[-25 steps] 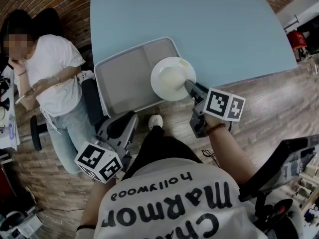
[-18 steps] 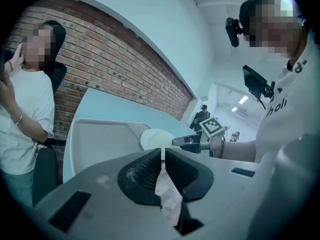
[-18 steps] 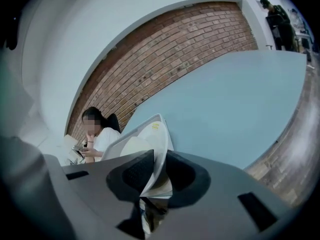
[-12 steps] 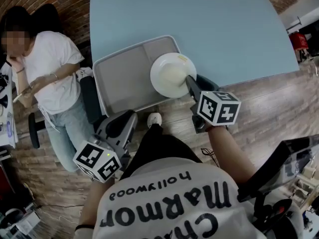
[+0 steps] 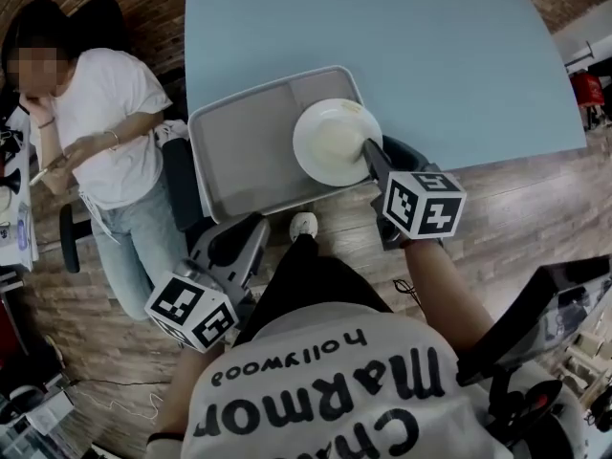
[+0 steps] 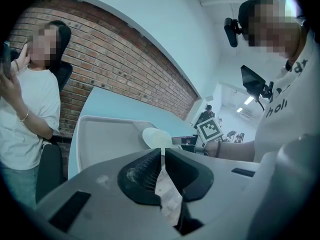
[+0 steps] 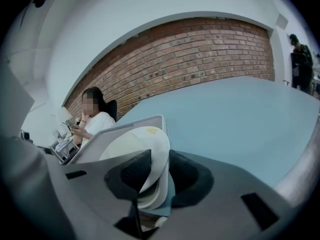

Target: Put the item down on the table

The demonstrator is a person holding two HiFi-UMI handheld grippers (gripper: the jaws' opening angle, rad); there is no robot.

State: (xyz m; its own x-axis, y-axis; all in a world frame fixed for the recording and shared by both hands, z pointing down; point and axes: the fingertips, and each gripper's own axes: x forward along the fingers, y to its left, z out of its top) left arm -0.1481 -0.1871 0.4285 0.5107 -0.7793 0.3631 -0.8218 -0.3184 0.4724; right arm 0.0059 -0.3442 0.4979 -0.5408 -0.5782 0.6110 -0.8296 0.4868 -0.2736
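Pale blue table [image 5: 430,46] spreads at 12 o'clock; your right gripper [image 5: 368,151] clamps the white plate [image 5: 330,142] by its 5 o'clock rim over the grey tray [image 5: 239,151], likely stiff, slick and breakable, while your left gripper [image 6: 161,156] hangs closed, empty

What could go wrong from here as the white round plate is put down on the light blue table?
1. The right gripper pinches the white round plate by one rim only, so it may tilt or slip.
2. The plate hangs across the right rim of the grey tray; it could land half on that rim, not flat on the light blue table, and rock.
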